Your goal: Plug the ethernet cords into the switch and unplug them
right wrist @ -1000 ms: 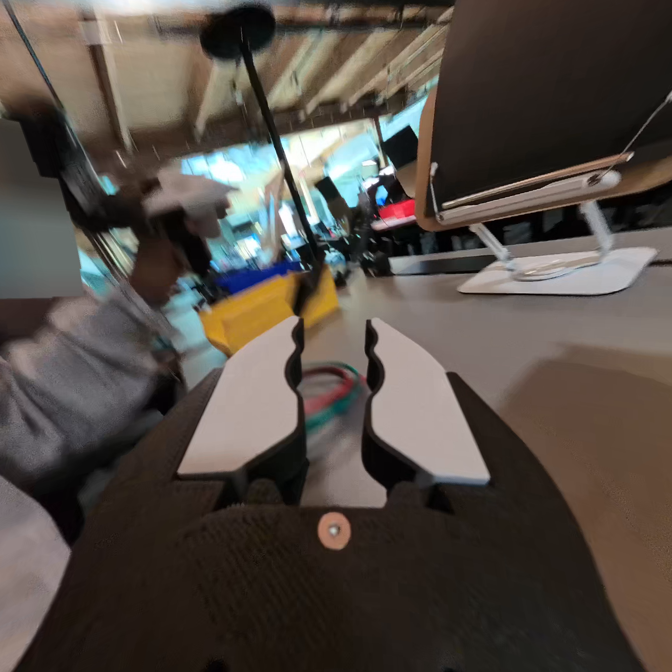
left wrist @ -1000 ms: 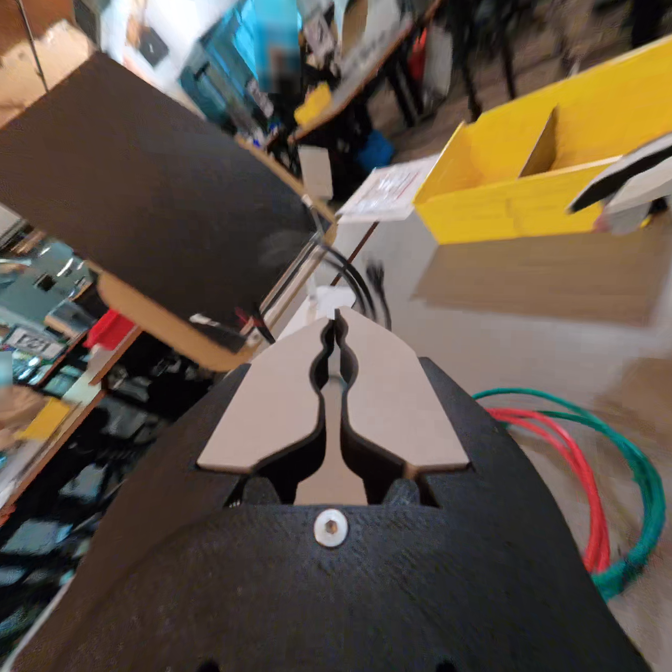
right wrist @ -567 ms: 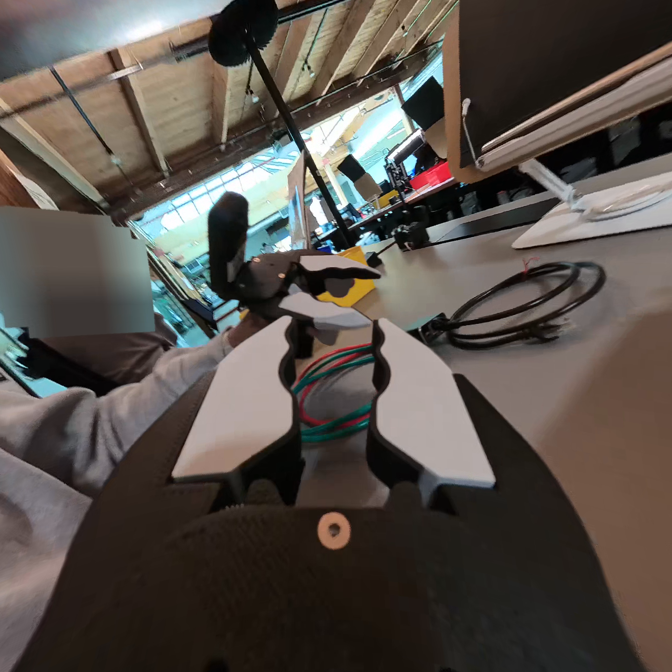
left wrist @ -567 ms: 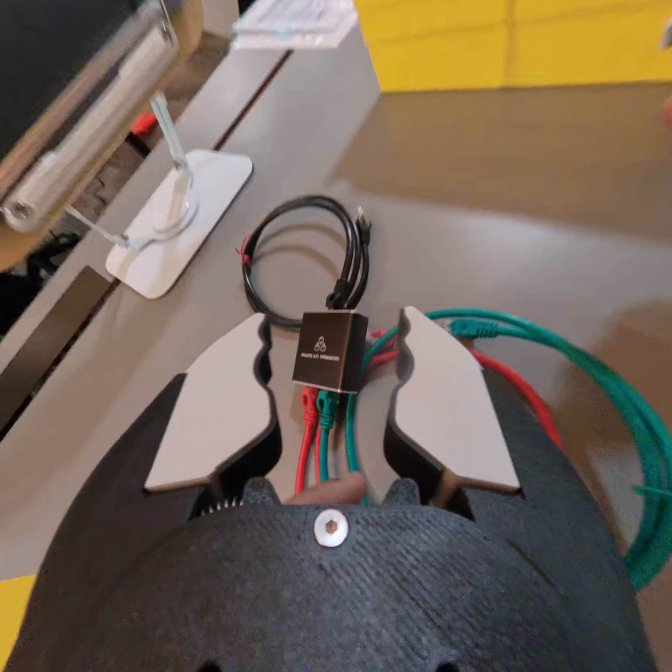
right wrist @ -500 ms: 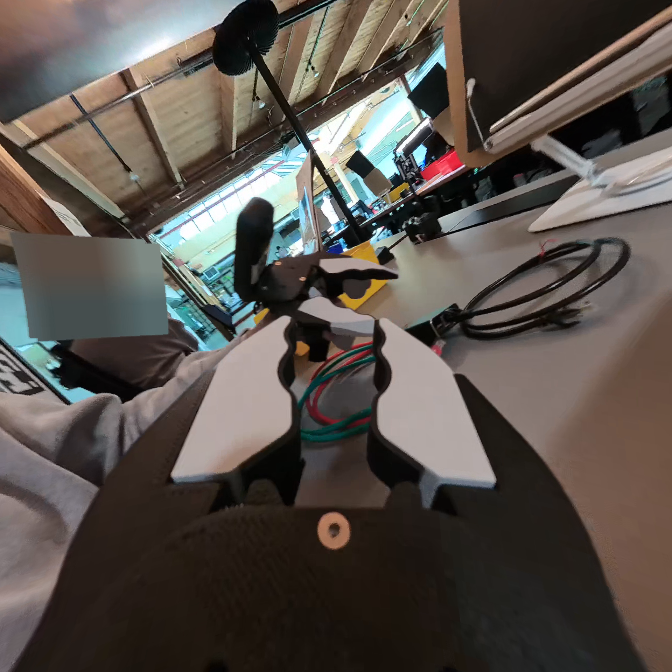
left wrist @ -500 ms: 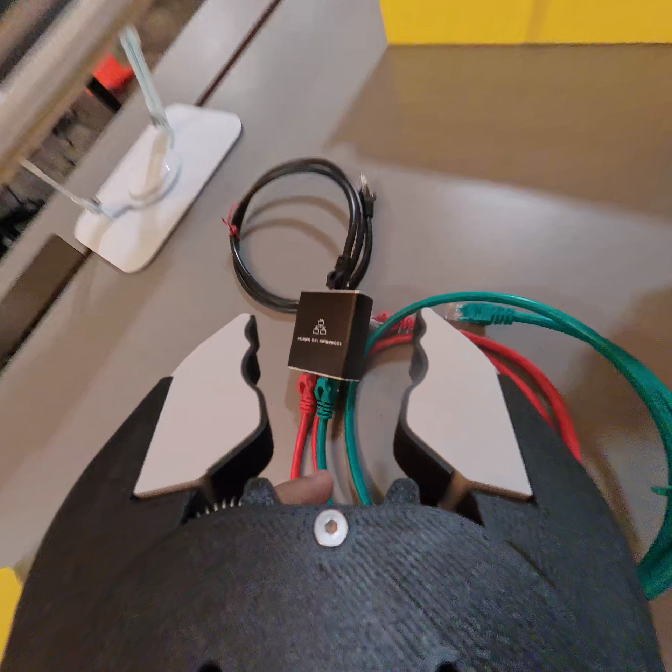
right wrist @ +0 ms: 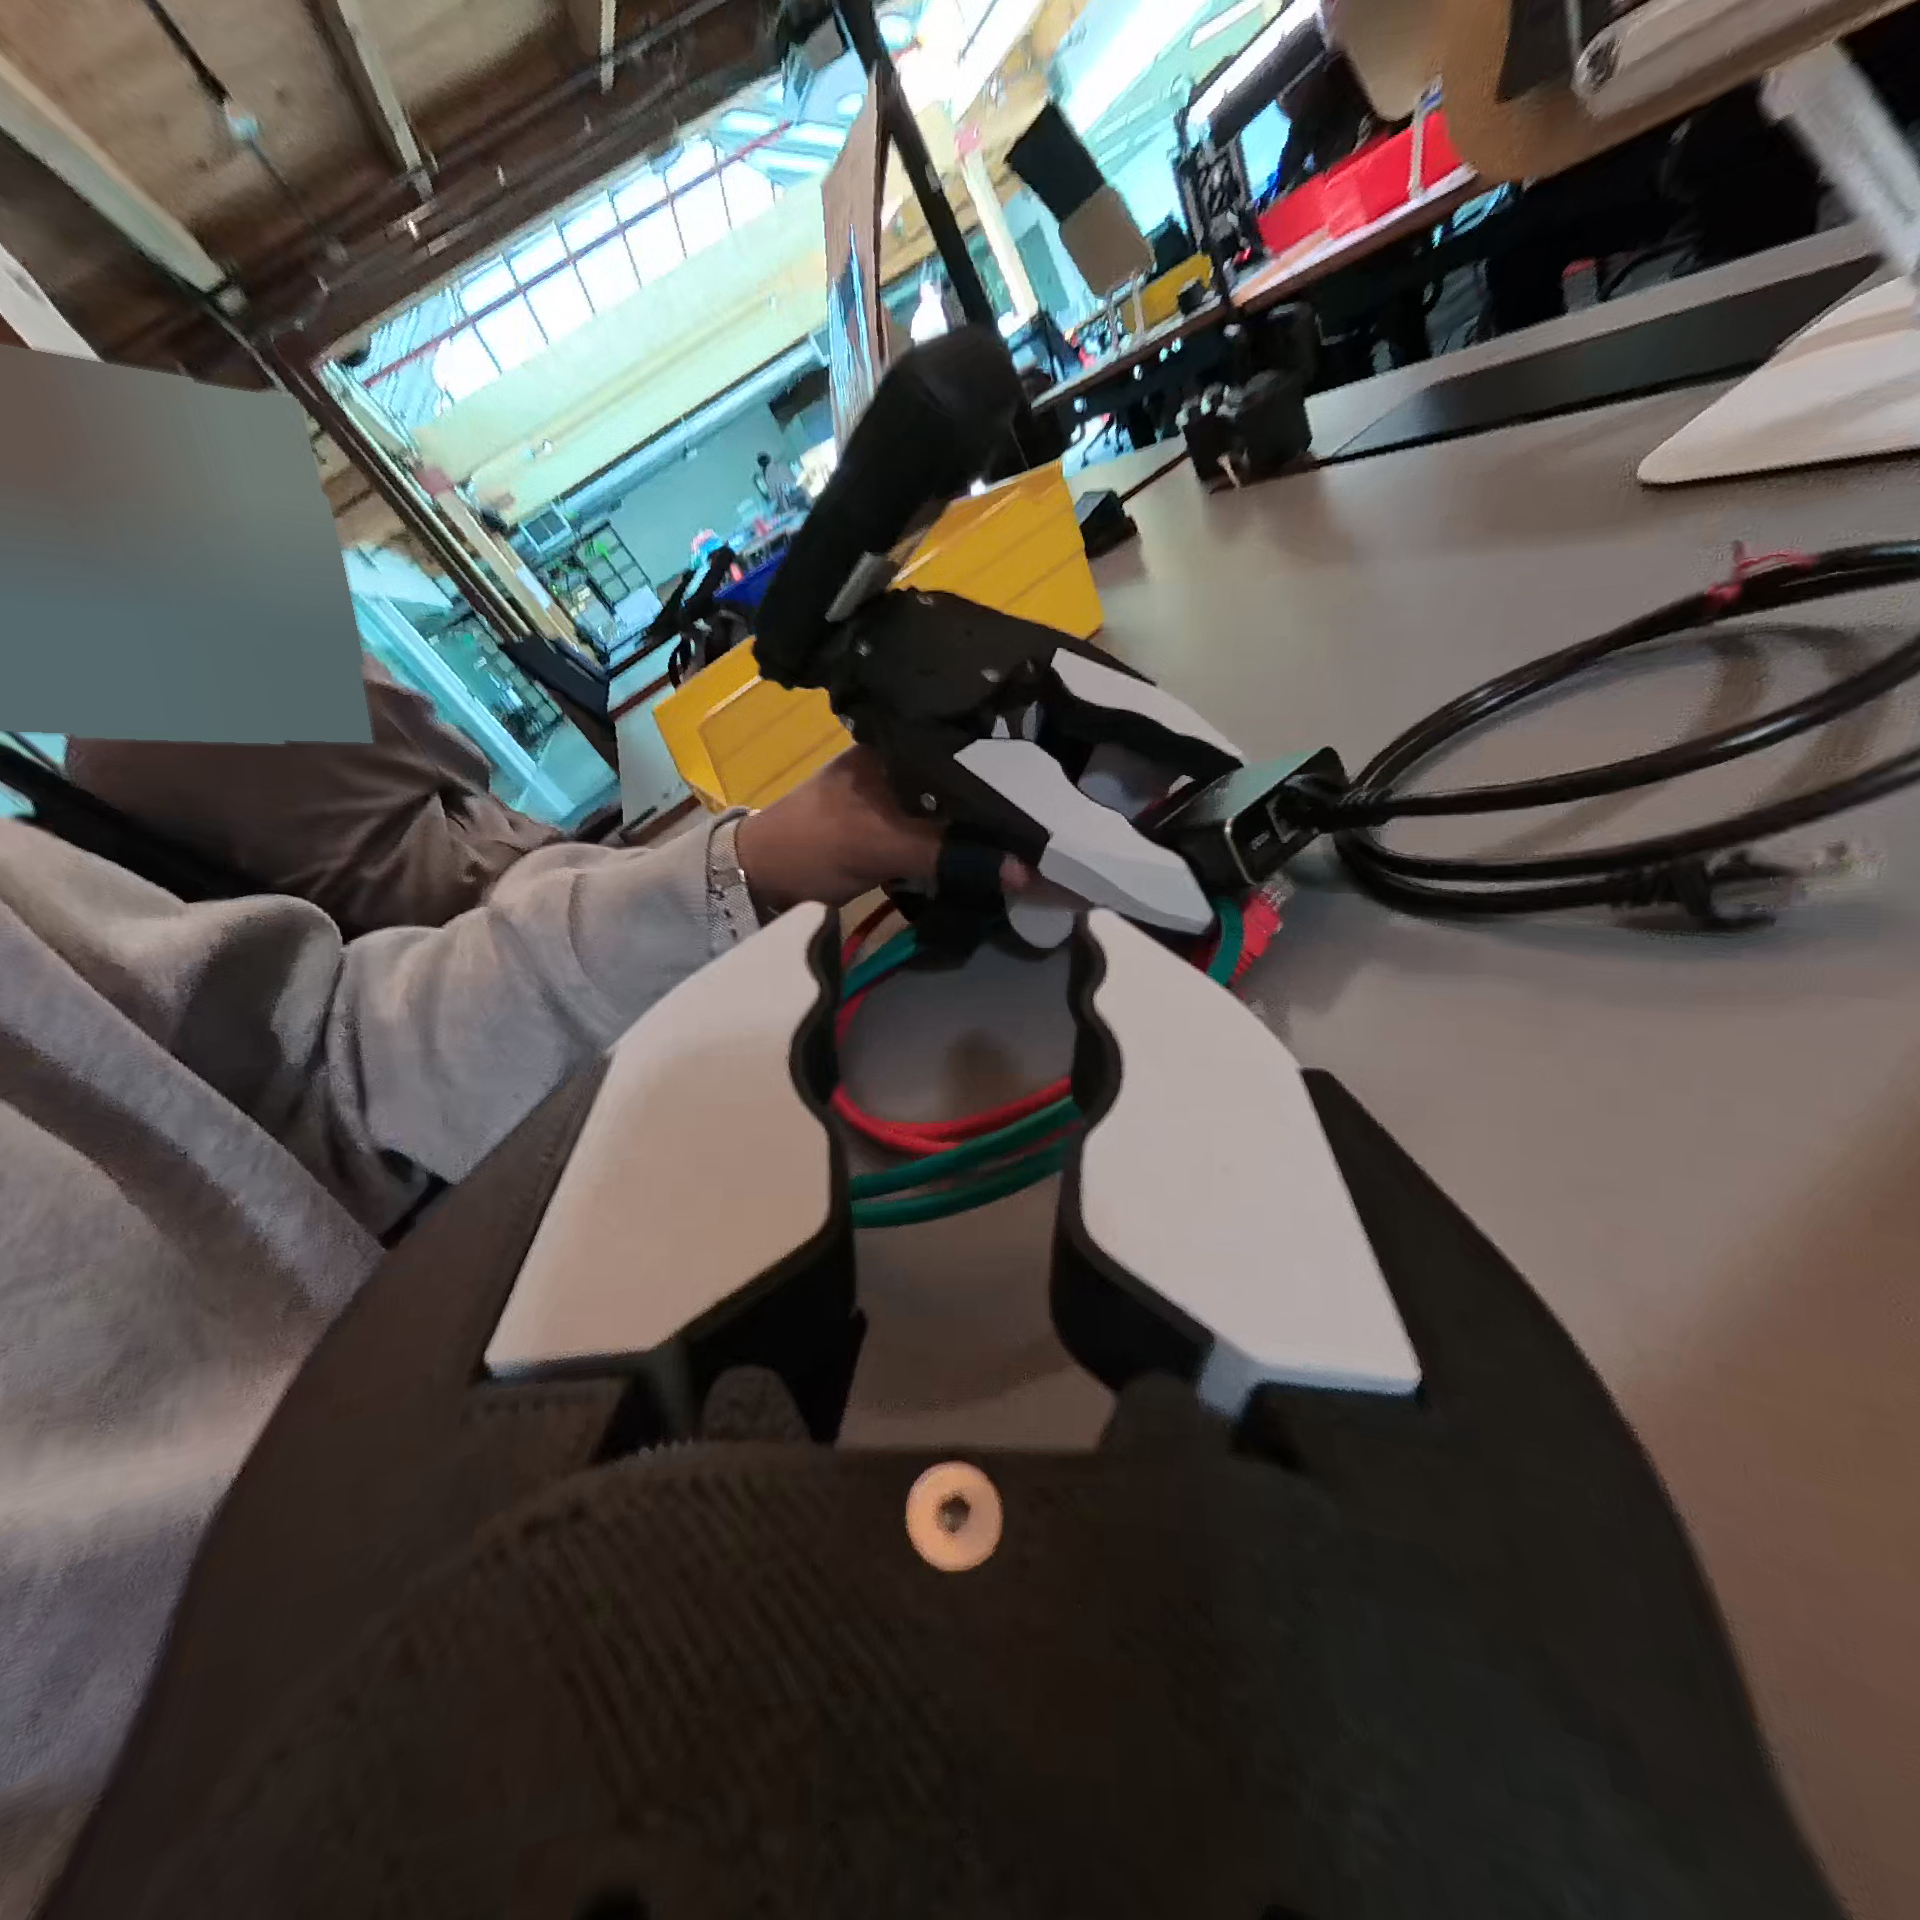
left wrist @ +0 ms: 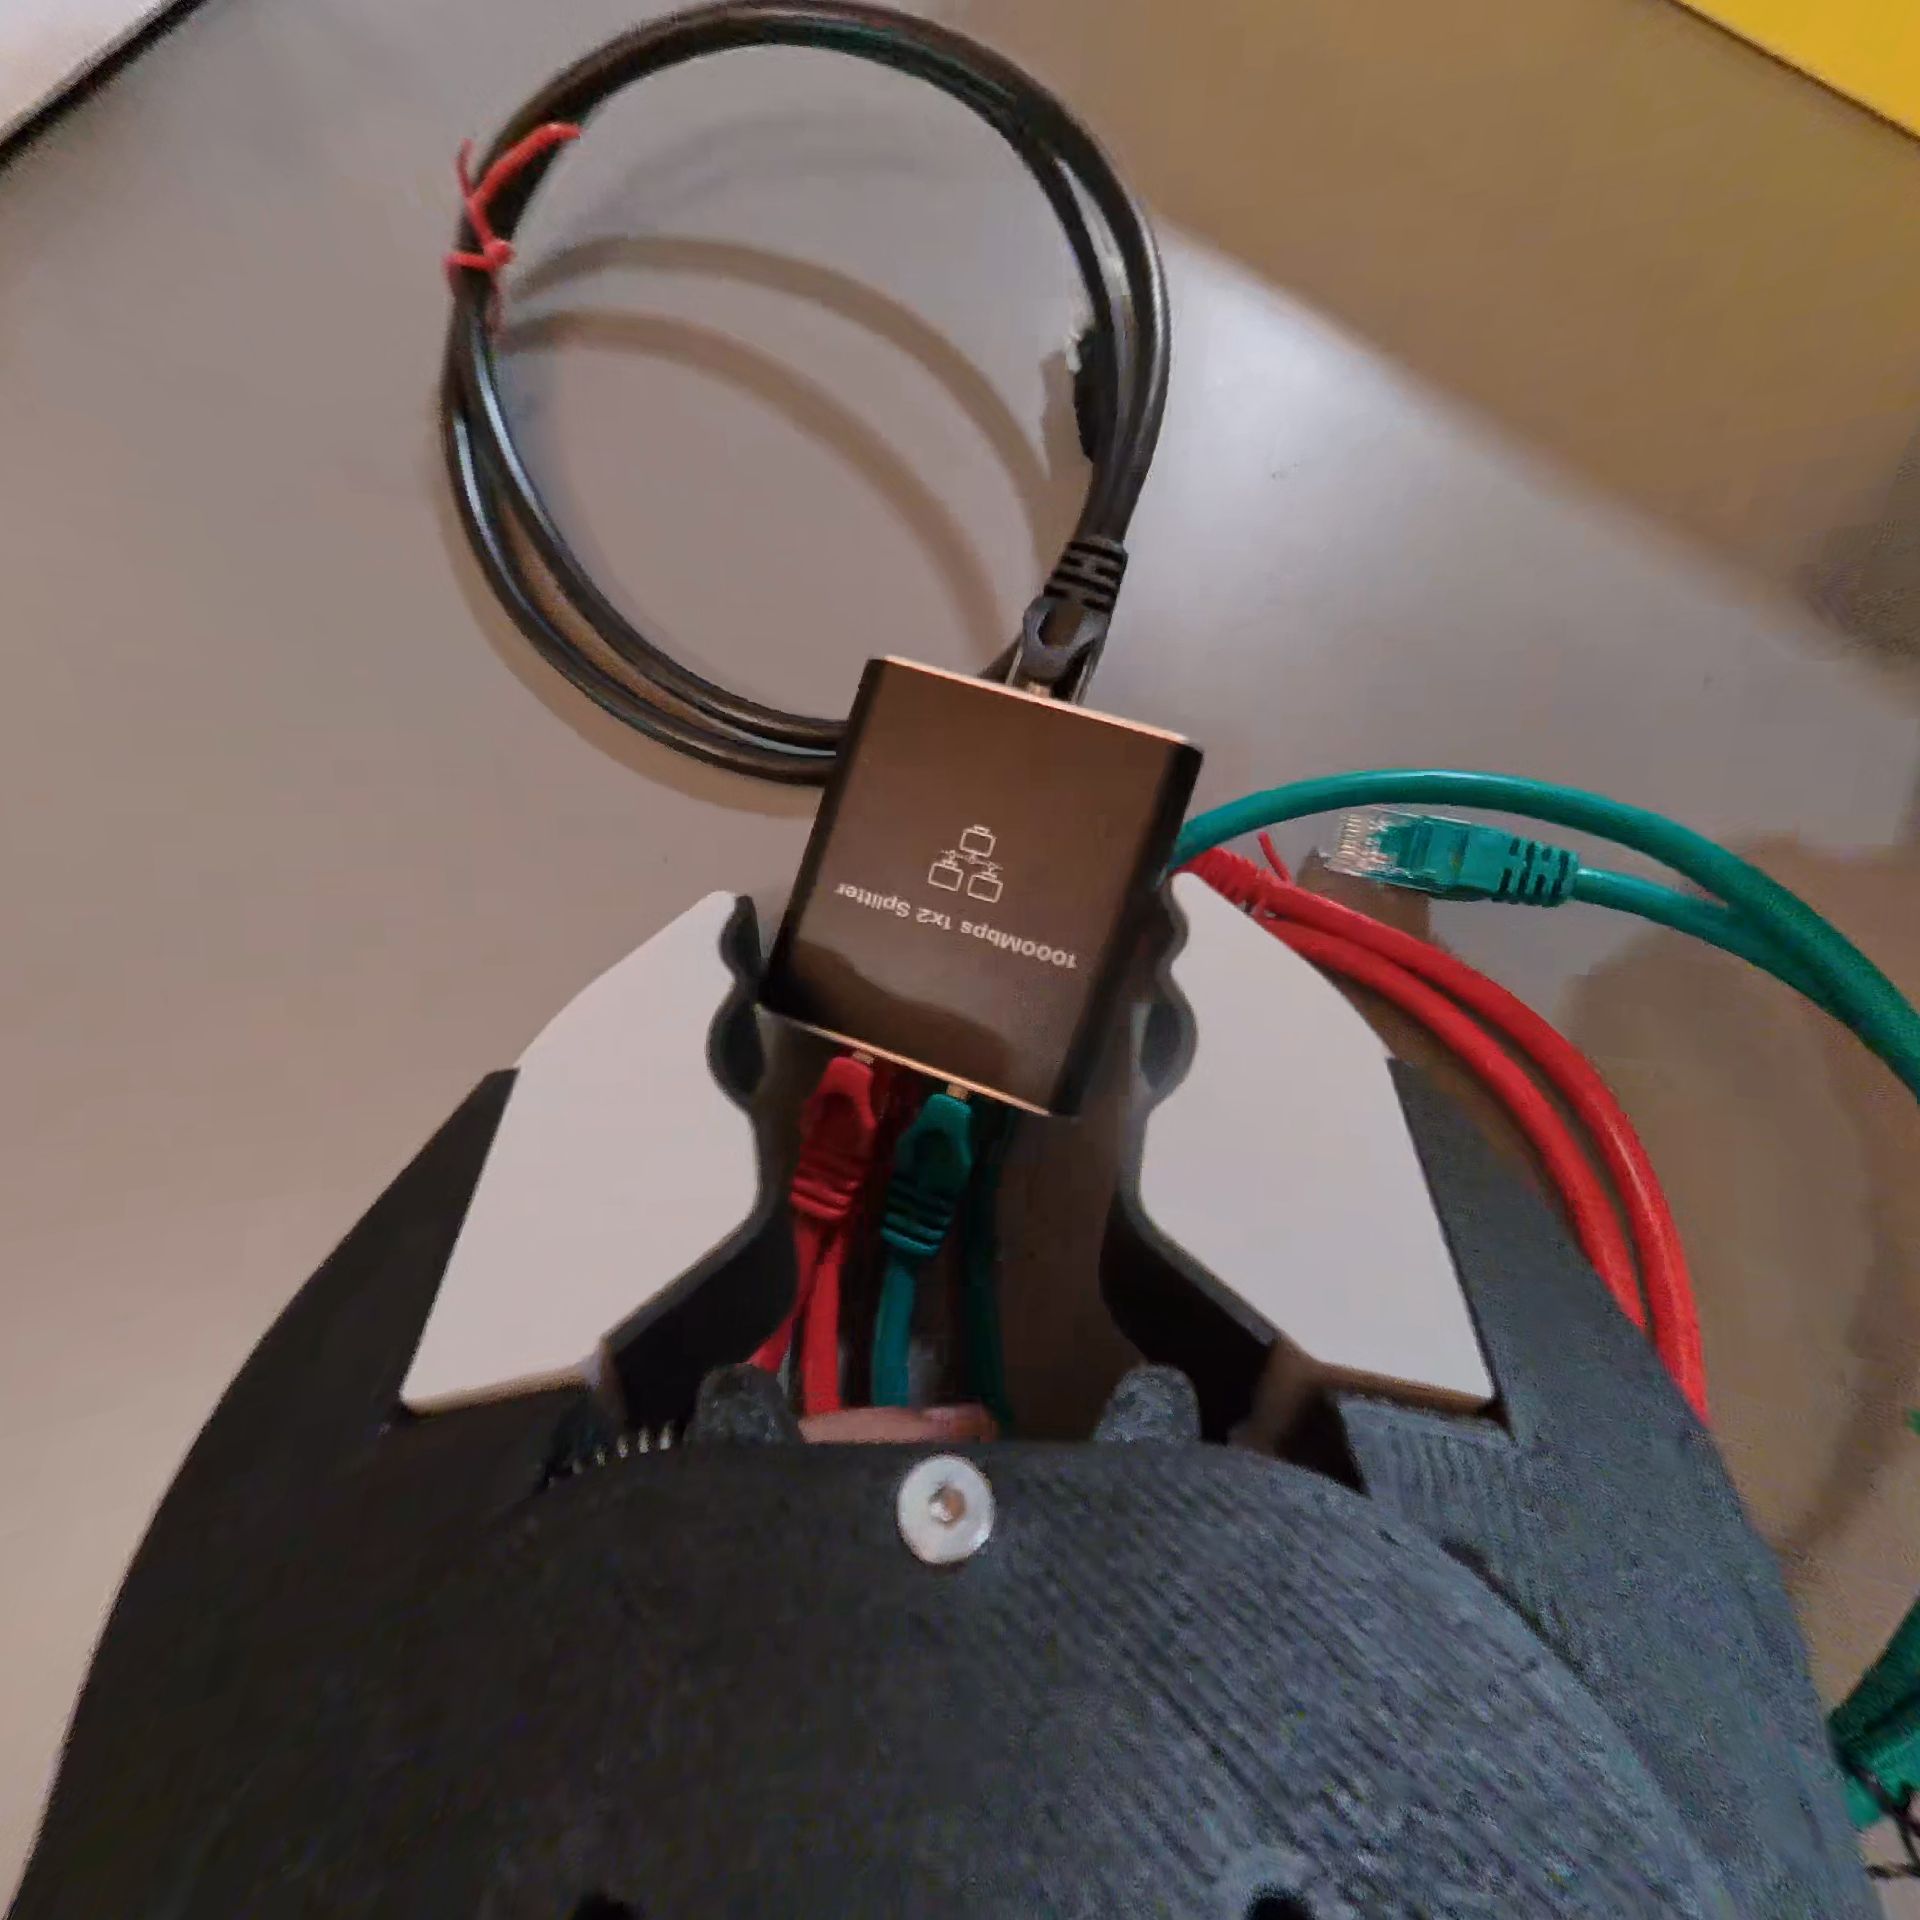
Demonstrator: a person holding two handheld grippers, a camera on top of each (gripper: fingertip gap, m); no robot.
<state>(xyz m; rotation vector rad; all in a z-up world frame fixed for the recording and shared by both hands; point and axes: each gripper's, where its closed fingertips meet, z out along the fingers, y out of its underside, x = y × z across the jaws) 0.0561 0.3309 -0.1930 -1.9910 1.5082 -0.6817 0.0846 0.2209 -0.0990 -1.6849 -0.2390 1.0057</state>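
A black switch [left wrist: 977, 883] lies on the grey table. A red plug [left wrist: 831, 1153] and a green plug [left wrist: 930, 1174] sit in its near side, and a black cord [left wrist: 1075, 613] sits in its far side. My left gripper [left wrist: 956, 914] is closed against the switch's two sides. A loose green plug [left wrist: 1444, 857] and a loose red end [left wrist: 1236, 873] lie just right of the switch. My right gripper [right wrist: 956, 935] is open and empty, low over the table, facing the left gripper [right wrist: 1091, 831] and the switch [right wrist: 1262, 821]. Red and green cord loops [right wrist: 956, 1153] lie between them.
The black cord coils [right wrist: 1662, 748] beyond the switch. A yellow bin [right wrist: 935, 623] stands behind the left gripper. A white stand base [right wrist: 1818, 416] sits at the far right. A person's hand and grey sleeve [right wrist: 468, 987] hold the left gripper at the left.
My left gripper swung down over the table, came onto the switch and narrowed from wide open to its sides. My right gripper moved closer to the cords and stayed open.
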